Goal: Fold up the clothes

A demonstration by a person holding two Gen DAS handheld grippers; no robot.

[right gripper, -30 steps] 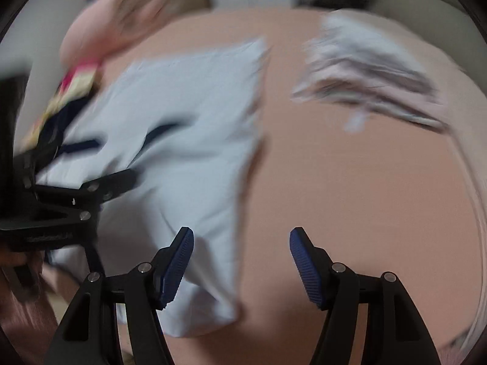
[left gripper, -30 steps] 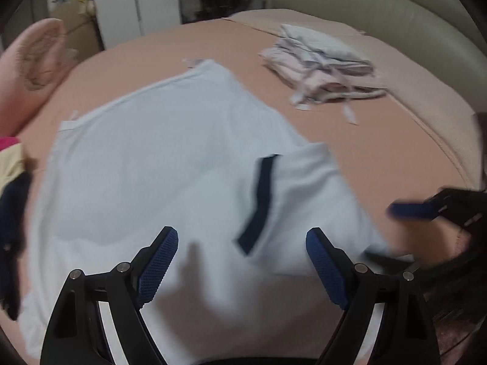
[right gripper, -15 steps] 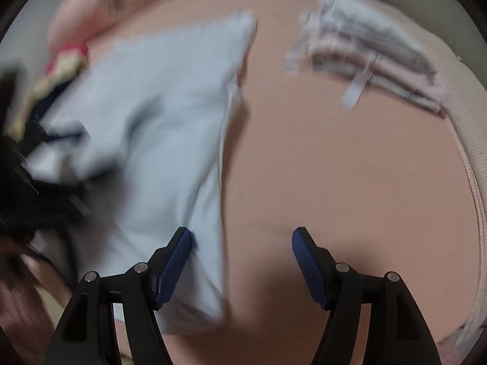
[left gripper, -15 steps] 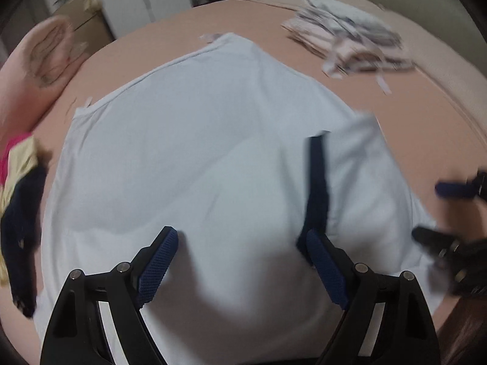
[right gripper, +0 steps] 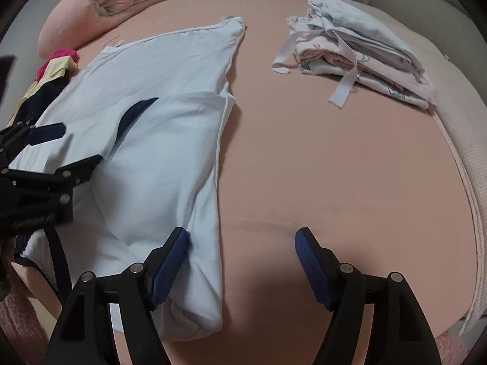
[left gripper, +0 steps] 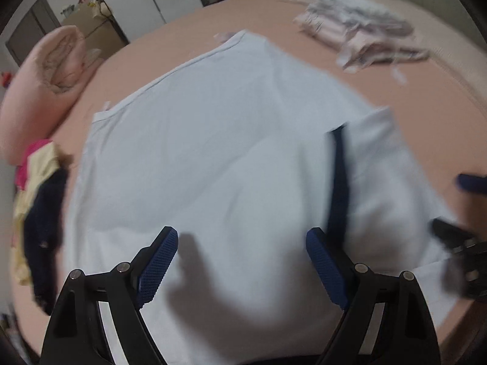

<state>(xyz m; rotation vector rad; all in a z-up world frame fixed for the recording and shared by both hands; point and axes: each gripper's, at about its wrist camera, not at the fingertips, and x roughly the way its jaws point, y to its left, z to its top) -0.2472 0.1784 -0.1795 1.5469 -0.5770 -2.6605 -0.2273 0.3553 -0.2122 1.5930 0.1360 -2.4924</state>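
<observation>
Bed point(right gripper: 334, 164): pink sheet, carries every garment in view; a paler textured cover runs along its right edge.
Shirt point(right gripper: 170, 127): light blue, spread flat on the left half of the bed, its right side folded over onto the body so a sleeve with a dark navy cuff point(right gripper: 134, 114) lies on top. In the left wrist view the same shirt point(left gripper: 213, 152) fills the middle, navy cuff point(left gripper: 338, 179) to the right.
Folded pile point(right gripper: 359, 45): pale blue and pink pieces stacked at the far right of the bed, well apart from the shirt; loose white ties hang off its front.
Unfolded heap point(right gripper: 51, 73): yellow, pink and navy garments at the shirt's left edge, touching it.
Rolled quilt point(right gripper: 100, 3): pink, at the far left corner of the bed.
Containers: a brown box stands on the floor past the bed in the left wrist view; contents too blurred to tell.
Writing: none legible on any garment.
Left gripper point(left gripper: 242, 261): fingers wide apart above the shirt's near part, gripping nothing.
Right gripper point(right gripper: 242, 261): fingers opening, nothing gripped; the left pad sits at the shirt's folded right edge, the right pad over bare sheet.
</observation>
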